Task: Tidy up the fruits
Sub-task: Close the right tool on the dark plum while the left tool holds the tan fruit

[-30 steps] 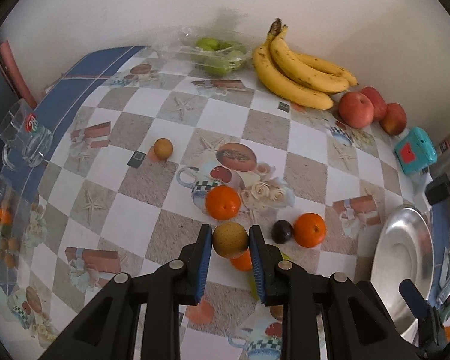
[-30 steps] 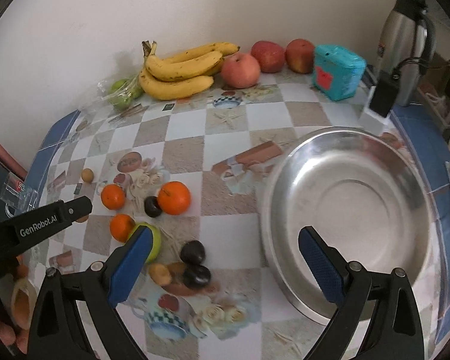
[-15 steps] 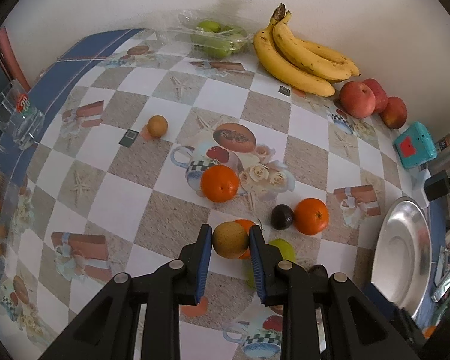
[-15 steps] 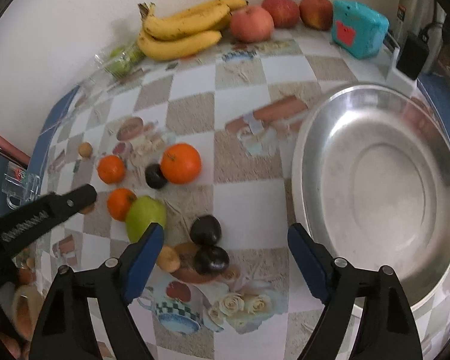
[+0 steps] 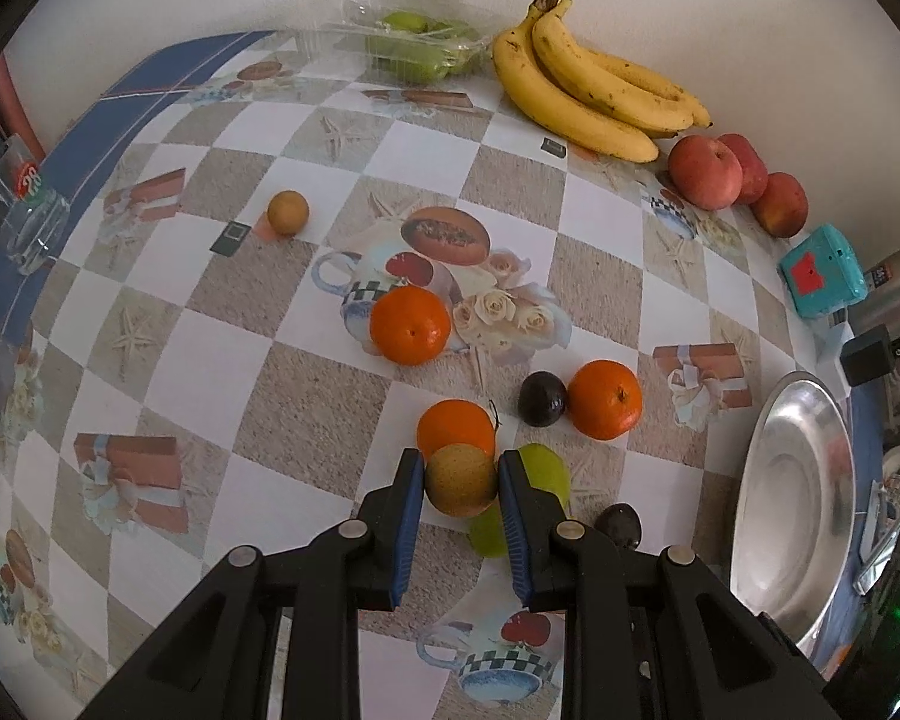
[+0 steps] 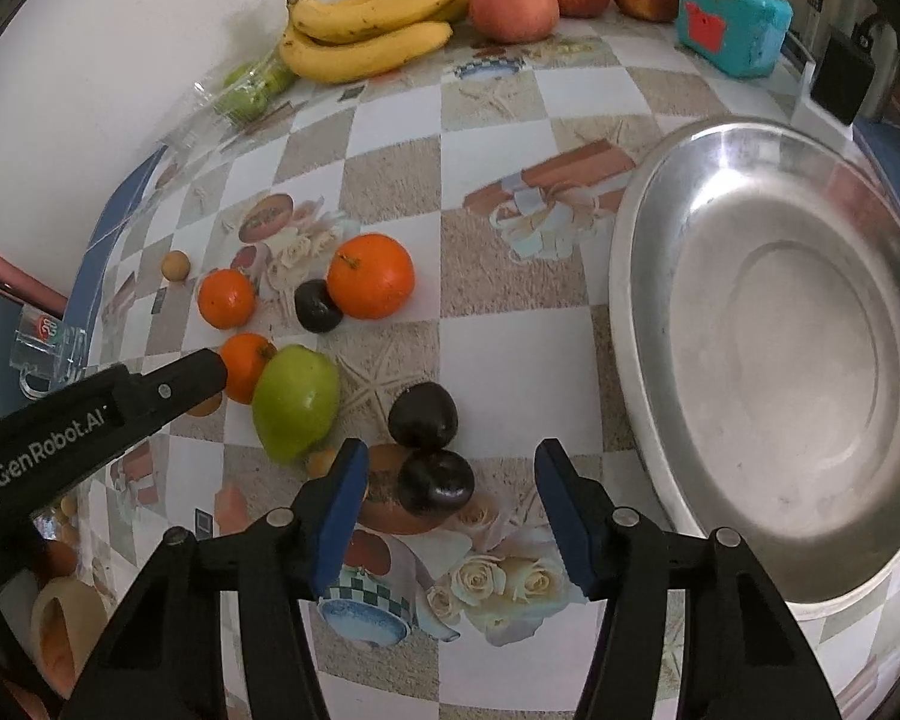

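The right tongs (image 6: 450, 495) have just been closing and now stand half spread around the nearer dark plum (image 6: 437, 481) on the tabletop (image 6: 498, 348), pads not yet touching it. To grip well, I would centre the plum between the pads and squeeze gently, since its twin (image 6: 422, 414) touches it just behind. The left tongs (image 5: 459, 480) pinch a small brown fruit (image 5: 461, 479) above the green pear (image 5: 540, 471) and an orange (image 5: 455, 427). The steel bowl (image 6: 642, 312), beside the plums, looks the likely destination.
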Action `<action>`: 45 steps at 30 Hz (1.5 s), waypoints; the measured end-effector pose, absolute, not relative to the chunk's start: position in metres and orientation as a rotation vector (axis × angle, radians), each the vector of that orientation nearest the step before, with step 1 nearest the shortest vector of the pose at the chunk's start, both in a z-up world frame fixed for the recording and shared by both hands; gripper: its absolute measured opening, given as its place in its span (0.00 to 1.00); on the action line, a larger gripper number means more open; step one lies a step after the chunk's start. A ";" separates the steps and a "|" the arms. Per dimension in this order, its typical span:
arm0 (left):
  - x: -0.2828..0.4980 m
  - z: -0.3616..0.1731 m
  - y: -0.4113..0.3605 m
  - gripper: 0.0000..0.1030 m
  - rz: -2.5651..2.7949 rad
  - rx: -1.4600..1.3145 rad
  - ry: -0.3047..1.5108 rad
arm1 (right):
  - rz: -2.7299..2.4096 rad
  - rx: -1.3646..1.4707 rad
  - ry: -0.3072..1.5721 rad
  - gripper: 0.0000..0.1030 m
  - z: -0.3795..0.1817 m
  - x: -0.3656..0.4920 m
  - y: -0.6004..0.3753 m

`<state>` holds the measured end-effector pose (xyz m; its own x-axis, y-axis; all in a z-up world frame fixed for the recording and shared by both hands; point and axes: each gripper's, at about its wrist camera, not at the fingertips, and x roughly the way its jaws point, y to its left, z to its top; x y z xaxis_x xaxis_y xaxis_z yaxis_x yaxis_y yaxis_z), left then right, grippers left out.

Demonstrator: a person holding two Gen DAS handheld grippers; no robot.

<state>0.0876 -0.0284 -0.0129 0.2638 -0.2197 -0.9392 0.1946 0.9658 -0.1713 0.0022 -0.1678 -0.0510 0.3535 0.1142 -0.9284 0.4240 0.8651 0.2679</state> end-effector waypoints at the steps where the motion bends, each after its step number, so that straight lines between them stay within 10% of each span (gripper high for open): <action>1: 0.087 -0.013 -0.029 0.26 -0.279 -0.020 1.274 | -0.212 0.519 1.211 0.57 -0.052 0.002 -0.168; 23: 0.088 -0.013 -0.029 0.26 -0.290 -0.020 1.281 | -0.166 0.519 1.237 0.29 -0.059 0.004 -0.162; 45: 0.088 -0.009 -0.028 0.26 -0.290 -0.027 1.273 | -0.165 0.525 1.163 0.29 -0.036 -0.002 -0.166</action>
